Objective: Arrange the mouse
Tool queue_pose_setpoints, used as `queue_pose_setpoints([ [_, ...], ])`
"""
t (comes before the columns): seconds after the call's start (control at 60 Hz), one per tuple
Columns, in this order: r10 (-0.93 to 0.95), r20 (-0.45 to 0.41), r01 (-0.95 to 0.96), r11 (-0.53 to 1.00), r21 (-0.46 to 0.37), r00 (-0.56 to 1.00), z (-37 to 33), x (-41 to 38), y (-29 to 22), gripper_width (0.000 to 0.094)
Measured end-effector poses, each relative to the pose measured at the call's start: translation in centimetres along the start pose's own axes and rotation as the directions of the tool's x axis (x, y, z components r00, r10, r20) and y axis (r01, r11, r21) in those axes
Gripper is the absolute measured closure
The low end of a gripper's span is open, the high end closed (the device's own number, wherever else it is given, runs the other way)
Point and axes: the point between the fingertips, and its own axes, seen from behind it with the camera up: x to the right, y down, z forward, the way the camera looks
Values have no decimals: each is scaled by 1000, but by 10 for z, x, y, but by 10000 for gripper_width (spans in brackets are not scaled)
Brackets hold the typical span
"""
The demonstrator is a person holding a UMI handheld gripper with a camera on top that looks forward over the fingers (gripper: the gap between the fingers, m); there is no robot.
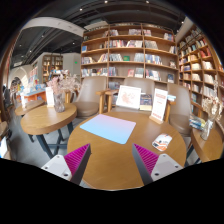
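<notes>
On the round wooden table (110,155) a pale blue mouse pad (108,127) lies flat, just ahead of my fingers. A small light-coloured mouse (162,142) rests on the table to the pad's right, near the rim, a little beyond my right finger. My gripper (111,165) hovers over the near part of the table. It is open: the two magenta pads (76,159) stand far apart with only bare wood between them.
Two upright display cards (129,97) (159,104) stand at the table's far side, with a chair (107,100) behind. A second round table (45,117) with a vase is to the left. Bookshelves (130,55) fill the back wall.
</notes>
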Motion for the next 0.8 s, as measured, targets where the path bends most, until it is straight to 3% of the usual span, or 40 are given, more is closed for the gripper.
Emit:
queue_pose_setpoints([
  [0.667, 96, -300, -149, 976, -157, 949, 13, 163, 53, 77],
  [0.8, 115, -306, -178, 966, -185, 945, 31, 175, 67, 81],
])
